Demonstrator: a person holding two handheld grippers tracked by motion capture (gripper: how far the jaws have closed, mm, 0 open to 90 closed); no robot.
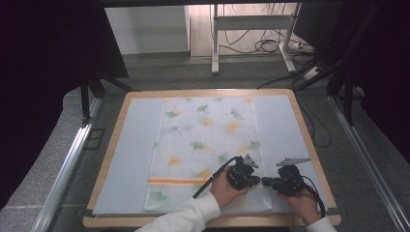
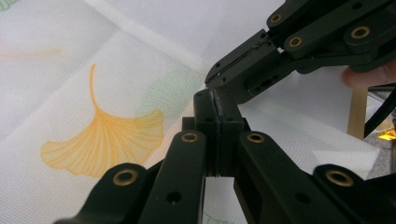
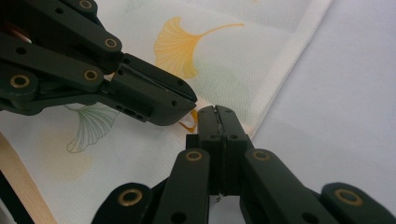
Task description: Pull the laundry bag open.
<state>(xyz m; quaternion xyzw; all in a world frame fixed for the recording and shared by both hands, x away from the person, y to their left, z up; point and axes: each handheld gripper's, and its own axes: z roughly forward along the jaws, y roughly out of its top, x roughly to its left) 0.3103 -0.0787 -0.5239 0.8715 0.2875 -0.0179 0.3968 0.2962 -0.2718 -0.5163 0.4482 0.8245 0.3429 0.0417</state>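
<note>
- Nearest the viewer in the high view, two forearms in white sleeves (image 1: 186, 215) come in from the bottom edge, each hand wrapped around a black two-jaw gripper.
- The left gripper (image 1: 255, 181) and the right gripper (image 1: 267, 181) point towards each other, tips almost meeting, low over the near right part of a cloth. Each one's grey three-cornered plate faces up.
- In the left gripper view, the left gripper (image 2: 215, 100) has its jaws pressed flat together. Whether any fabric is caught between them cannot be told.
- In the right gripper view, the right gripper (image 3: 218, 112) also has its jaws fully together, beside the cloth's hemmed edge. Whether it pinches fabric cannot be told.
- The cloth (image 1: 205, 145) is a long white rectangle lying flat. Its long axis runs from the near edge of the table to the far edge, in the middle of the mat.
- Its weave is fine and slightly sheer, printed with fan-shaped ginkgo leaves in orange and green. An orange stripe (image 1: 176, 181) crosses it near the close end.
- Under the cloth lies a smooth pale blue mat (image 1: 133, 145), on a light wooden table (image 1: 109, 159) with rounded corners.
- Beyond the table is grey floor, a white desk frame (image 1: 251, 29) and loose cables.
</note>
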